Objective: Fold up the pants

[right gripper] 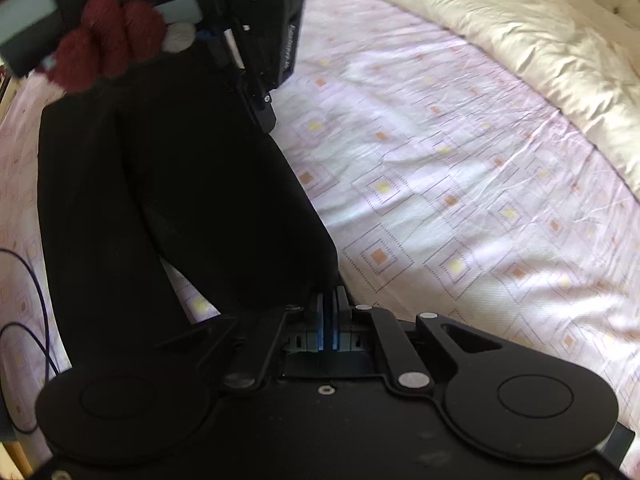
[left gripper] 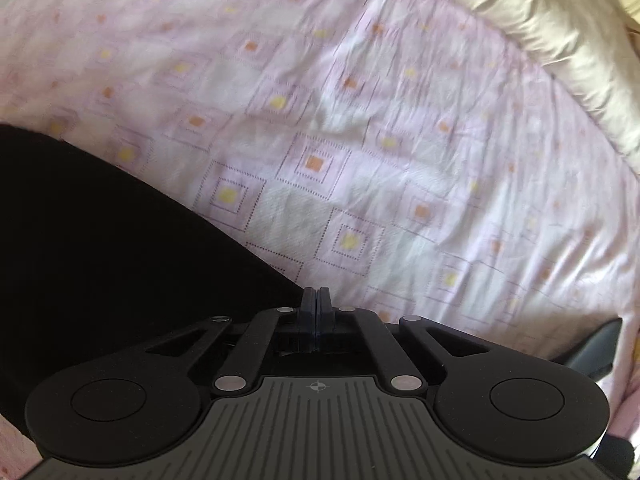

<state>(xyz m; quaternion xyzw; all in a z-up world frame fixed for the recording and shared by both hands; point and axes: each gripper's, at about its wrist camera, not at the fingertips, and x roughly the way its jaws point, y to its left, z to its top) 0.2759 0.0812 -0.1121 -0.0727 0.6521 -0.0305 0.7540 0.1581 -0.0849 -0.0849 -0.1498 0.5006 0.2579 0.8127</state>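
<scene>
The black fabric pants (right gripper: pixel 168 184) lie on the pink patterned bedsheet (right gripper: pixel 460 184), legs toward seven o'clock. The right claw (right gripper: pixel 330 300) is clenched on the hem at its tips; the left claw (left gripper: pixel 316 300), clenched at the pants' edge, may pinch cloth, though I cannot tell. This looks like the first fold, and next both should lift evenly and carry across.

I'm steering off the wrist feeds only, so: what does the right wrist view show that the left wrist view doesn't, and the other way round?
Only the right wrist view shows the black pants laid out with both legs apart, the gloved hand holding the left gripper at their far end, and a dark cable. It also shows the right gripper shut at the pants' near edge. Only the left wrist view shows the left gripper's shut fingertips close up, beside the pants' edge. Both share the pink patterned sheet and cream duvet.
</scene>
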